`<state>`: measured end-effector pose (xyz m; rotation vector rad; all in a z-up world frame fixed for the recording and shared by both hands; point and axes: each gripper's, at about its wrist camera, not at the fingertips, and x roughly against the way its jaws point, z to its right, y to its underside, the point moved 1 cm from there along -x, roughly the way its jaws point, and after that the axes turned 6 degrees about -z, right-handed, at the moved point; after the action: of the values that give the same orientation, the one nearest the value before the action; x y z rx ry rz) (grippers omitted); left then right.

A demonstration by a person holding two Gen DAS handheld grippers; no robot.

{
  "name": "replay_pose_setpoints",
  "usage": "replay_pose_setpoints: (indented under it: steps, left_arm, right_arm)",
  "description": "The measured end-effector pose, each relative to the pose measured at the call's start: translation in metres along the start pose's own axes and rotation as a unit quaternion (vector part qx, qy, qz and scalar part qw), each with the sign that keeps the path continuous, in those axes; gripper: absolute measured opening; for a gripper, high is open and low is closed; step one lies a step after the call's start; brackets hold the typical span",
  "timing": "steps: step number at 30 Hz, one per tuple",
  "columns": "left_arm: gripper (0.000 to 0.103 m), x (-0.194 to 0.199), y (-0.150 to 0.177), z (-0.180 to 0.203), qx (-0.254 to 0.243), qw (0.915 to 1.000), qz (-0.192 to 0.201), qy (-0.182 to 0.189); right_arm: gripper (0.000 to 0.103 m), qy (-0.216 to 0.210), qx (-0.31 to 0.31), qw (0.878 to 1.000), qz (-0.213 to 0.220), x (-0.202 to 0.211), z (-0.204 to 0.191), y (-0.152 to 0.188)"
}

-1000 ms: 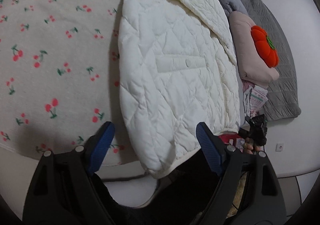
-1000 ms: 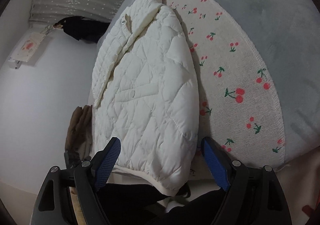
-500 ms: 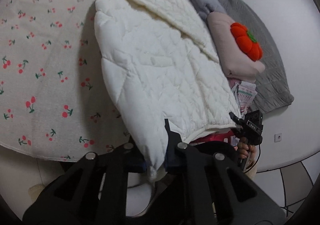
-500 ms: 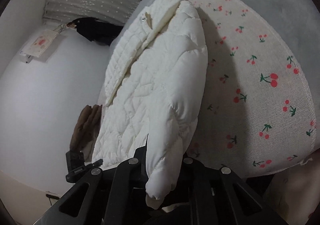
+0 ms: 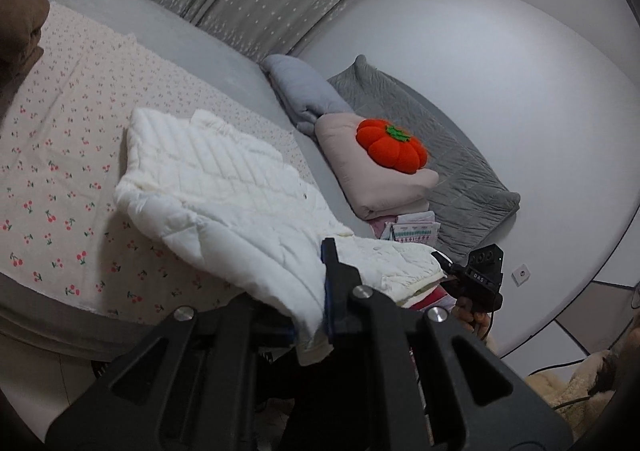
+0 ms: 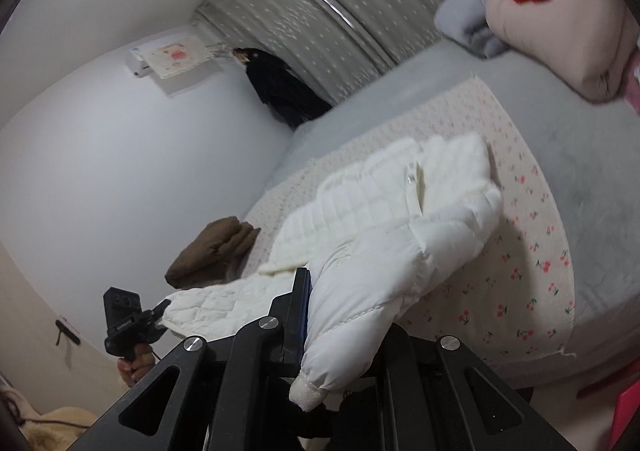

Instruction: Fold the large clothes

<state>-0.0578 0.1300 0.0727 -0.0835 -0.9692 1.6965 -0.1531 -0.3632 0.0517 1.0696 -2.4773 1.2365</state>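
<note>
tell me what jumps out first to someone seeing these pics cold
The white jacket dominates, its hem end lifted off the cherry-print sheet with each gripper shut on it: the left gripper at one corner, the right gripper on a sleeve cuff. Next is the orange pumpkin plush on a pink folded blanket at the bed's right edge.

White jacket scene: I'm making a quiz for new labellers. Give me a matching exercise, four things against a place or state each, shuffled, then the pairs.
Things:
1. jacket
2. pumpkin plush
3. brown garment
4. cherry sheet

States:
A. on the pink folded blanket
B. spread over the bed
C. hem pinched in both grippers' jaws
D. folded, at the bed's edge

Pairs: 1-C, 2-A, 3-D, 4-B
</note>
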Motion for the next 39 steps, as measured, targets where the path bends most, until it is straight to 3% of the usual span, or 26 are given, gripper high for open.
replay_pose_setpoints:
  steps: [5, 11, 19, 24, 28, 31, 34, 36, 39]
  left_arm:
    - [0.012, -0.01, -0.032, 0.012, -0.045, 0.9966, 0.057, -0.039]
    - [0.013, -0.057, -0.105, -0.003, -0.033, 0.9901, 0.109, -0.083]
    - [0.016, -0.166, -0.189, -0.079, 0.024, 0.9798, 0.093, -0.175]
    - [0.016, -0.243, -0.195, -0.143, 0.015, 0.9652, 0.052, -0.256]
    - [0.018, -0.287, -0.18, -0.189, 0.007, 0.9568, 0.021, -0.29]
    - [0.018, -0.298, -0.174, -0.214, 0.035, 0.9602, 0.015, -0.277]
    - [0.018, -0.3, -0.177, -0.213, 0.039, 0.9599, 0.005, -0.277]
    - [0.018, -0.297, -0.177, -0.207, 0.041, 0.9608, -0.003, -0.274]
    - [0.028, -0.282, -0.181, -0.19, 0.042, 0.9651, -0.007, -0.258]
  right_arm:
    - [0.011, 0.003, 0.026, 0.999, 0.032, -0.009, -0.018, -0.026]
    - [0.011, 0.027, 0.024, 0.997, 0.063, -0.044, -0.006, -0.087]
    - [0.012, 0.11, 0.022, 0.993, 0.046, -0.14, 0.029, -0.178]
    - [0.016, 0.134, -0.015, 0.991, 0.016, -0.218, 0.083, -0.204]
    - [0.017, 0.182, -0.011, 0.983, -0.032, -0.278, 0.126, -0.2]
    - [0.018, 0.173, -0.015, 0.983, -0.058, -0.308, 0.157, -0.182]
    - [0.018, 0.14, -0.038, 0.989, -0.042, -0.309, 0.178, -0.175]
    - [0.019, 0.135, -0.045, 0.989, -0.045, -0.305, 0.179, -0.175]
    - [0.025, 0.133, -0.044, 0.989, -0.044, -0.291, 0.17, -0.177]
